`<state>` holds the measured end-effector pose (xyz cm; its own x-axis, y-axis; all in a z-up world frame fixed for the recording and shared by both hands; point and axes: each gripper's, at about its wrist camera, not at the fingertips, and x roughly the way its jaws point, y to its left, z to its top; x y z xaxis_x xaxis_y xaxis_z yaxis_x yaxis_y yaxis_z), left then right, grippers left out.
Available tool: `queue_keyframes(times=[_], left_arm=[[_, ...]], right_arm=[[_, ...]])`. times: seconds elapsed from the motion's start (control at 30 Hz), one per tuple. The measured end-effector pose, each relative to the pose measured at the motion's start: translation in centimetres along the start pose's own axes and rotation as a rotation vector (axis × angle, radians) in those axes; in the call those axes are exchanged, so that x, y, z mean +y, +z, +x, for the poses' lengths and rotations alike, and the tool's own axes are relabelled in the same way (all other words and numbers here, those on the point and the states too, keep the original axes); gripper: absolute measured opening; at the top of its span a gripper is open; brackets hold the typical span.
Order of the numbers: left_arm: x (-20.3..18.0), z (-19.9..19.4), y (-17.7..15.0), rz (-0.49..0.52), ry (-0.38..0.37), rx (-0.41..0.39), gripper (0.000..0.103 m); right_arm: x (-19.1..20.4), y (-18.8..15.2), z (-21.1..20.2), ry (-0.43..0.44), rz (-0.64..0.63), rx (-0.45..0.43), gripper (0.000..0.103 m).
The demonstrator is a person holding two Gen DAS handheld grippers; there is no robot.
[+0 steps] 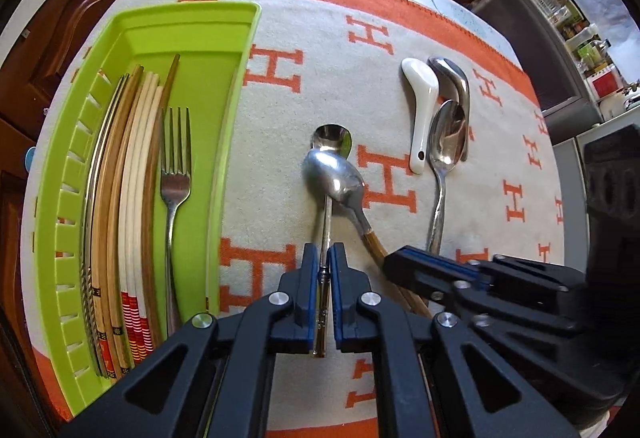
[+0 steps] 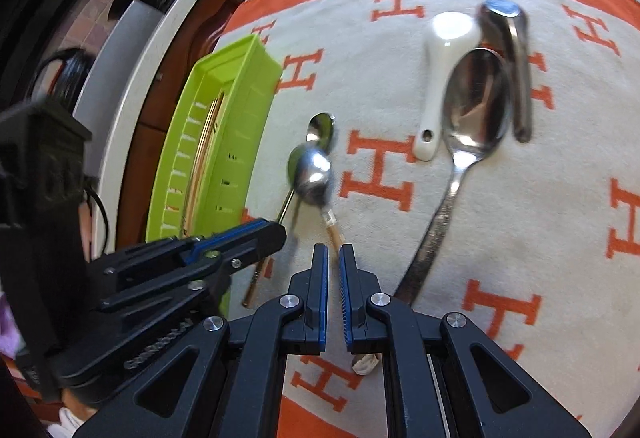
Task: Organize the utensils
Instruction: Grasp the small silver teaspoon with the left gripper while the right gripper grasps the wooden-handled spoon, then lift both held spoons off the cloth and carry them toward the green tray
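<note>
My left gripper (image 1: pixel 323 270) is shut on the thin metal handle of a small spoon (image 1: pixel 332 138), whose bowl rests on the cloth ahead. A wood-handled spoon (image 1: pixel 338 178) lies across it, its handle running under my right gripper (image 1: pixel 398 260). In the right wrist view my right gripper (image 2: pixel 333 258) is shut with nothing between its pads, just above the wood-handled spoon (image 2: pixel 314 174). My left gripper (image 2: pixel 278 230) reaches in from the left, holding the small spoon (image 2: pixel 322 126). A green tray (image 1: pixel 240 78) on the left holds several chopsticks (image 1: pixel 132 178) and a fork (image 1: pixel 175 166).
A white ceramic spoon (image 1: pixel 422 106), a large steel spoon (image 1: pixel 446 138) and another steel spoon (image 1: pixel 452 74) lie grouped at the right of the beige cloth (image 1: pixel 340 78) with orange H marks. Dark wooden cabinets stand beyond the table's far edge.
</note>
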<state>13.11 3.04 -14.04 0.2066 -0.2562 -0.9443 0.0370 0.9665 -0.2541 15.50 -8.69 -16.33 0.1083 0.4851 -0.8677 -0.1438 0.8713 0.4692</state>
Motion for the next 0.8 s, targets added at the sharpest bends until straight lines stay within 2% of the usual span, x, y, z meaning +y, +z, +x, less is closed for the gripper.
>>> queue_keyframes(times=[0.17, 0.37, 0.7, 0.8], left_arm=[[1.6, -0.7, -0.1, -0.017, -0.024, 0.013, 0.004], [1.4, 0.2, -0.1, -0.008, -0.024, 0.027, 0.004], [0.2, 0.9, 0.3, 0.025, 0.024, 0.052, 0.004], [0.1, 1.1, 0.6, 0.025, 0.041, 0.06, 0.004]], right_arm=[[1.7, -0.2, 2.1, -0.093, -0.104, 0.025, 0.007], [3.7, -0.6, 3.2, -0.185, -0.229, 0.01, 0.007], [1.3, -0.8, 1.6, -0.225, -0.147, -0.01, 0.007], [0.8, -0.2, 1.6, -0.212, -0.128, 0.02, 0.012]])
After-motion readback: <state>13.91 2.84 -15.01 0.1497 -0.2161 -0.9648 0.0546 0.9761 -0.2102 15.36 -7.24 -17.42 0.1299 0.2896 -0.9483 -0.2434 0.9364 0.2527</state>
